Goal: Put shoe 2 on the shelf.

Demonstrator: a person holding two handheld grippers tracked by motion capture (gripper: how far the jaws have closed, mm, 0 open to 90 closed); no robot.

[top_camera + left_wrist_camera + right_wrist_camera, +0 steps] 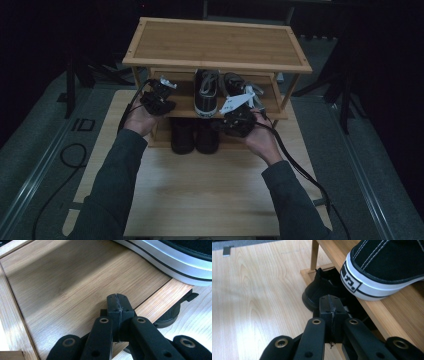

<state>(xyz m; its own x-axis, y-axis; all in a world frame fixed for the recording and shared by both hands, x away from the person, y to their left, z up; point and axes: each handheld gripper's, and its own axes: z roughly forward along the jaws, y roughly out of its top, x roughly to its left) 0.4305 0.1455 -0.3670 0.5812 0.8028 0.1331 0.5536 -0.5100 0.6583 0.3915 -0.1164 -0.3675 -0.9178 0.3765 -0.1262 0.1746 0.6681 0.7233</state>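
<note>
A three-tier bamboo shoe rack (215,45) stands on a wooden table (200,190). On its middle shelf (75,277) sit two black canvas sneakers with white soles, one (206,92) in the centre and another (234,84) to its right. A pair of black shoes (194,136) stands on the bottom tier. My left gripper (159,97) hangs over the left end of the middle shelf, shut and holding nothing (117,297). My right gripper (235,119) is shut and empty at the shelf's front edge (331,299), just below a sneaker's heel (384,267).
The rack's top shelf is bare. A black shoe (318,292) sits under the middle shelf, close to my right gripper. Cables trail from both grippers across the table. Dark floor and stand legs surround the table.
</note>
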